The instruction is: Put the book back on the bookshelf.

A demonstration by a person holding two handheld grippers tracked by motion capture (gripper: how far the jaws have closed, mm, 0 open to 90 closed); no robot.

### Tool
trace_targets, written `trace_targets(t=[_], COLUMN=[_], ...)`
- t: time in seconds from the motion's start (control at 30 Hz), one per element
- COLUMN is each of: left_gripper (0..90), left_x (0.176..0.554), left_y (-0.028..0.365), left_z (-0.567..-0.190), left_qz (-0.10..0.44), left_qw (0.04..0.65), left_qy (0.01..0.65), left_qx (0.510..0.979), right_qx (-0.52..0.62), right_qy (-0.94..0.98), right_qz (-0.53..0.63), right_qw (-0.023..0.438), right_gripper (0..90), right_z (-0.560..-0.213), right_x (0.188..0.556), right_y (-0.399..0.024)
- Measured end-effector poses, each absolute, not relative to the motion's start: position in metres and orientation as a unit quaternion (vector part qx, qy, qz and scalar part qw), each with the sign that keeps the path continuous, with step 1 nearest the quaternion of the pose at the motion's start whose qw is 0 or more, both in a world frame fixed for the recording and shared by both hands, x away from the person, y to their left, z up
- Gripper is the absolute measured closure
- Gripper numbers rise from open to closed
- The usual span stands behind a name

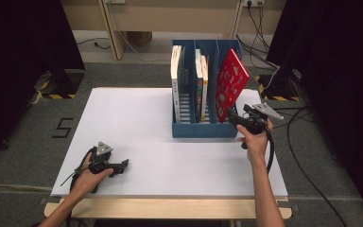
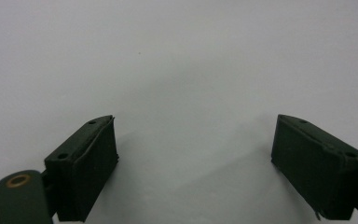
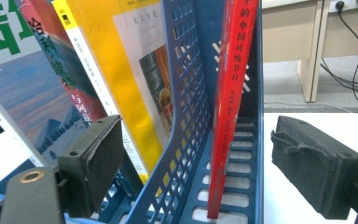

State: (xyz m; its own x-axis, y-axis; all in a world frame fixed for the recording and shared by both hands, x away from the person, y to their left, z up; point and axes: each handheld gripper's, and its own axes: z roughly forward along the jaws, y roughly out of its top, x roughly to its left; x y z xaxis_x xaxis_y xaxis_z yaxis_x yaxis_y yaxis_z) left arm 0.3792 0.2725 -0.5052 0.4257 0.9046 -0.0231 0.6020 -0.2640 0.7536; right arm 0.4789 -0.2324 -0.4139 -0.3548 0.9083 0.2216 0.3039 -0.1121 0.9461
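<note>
1. High view: my right tongs point(image 1: 233, 116) gape just before the red book point(image 1: 230, 85), leaning in the blue rack's point(image 1: 203, 128) right compartment, right of centre.
2. My left tongs point(image 1: 123, 164) hang open and empty over bare worktop point(image 1: 137, 118), lower left.

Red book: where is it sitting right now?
In the high view the red book stands tilted in the rightmost slot of the blue file rack, right of the yellow book, with the open right gripper just in front of it.

Left gripper point(image 1: 123, 164) jaws wide apart; right gripper point(image 1: 230, 114) jaws likewise.
</note>
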Motion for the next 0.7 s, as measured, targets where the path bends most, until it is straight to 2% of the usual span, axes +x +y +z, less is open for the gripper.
trace_targets(t=[0.47,0.7], left_gripper=[13.2,13.2], left_x=[0.379,0.379], left_y=[0.273,0.273], left_z=[-0.505,-0.505], left_qz=[0.213,0.213], left_qw=[0.355,0.355], left_qy=[0.492,0.492], left_qx=[0.766,0.766], right_qx=[0.495,0.502], right_qy=[0.606,0.598], right_qz=[0.552,0.558], right_qw=[0.289,0.282], right_gripper=[16.2,15.8], right_z=[-0.413,-0.414], right_x=[0.467,0.462], right_y=[-0.234,-0.238])
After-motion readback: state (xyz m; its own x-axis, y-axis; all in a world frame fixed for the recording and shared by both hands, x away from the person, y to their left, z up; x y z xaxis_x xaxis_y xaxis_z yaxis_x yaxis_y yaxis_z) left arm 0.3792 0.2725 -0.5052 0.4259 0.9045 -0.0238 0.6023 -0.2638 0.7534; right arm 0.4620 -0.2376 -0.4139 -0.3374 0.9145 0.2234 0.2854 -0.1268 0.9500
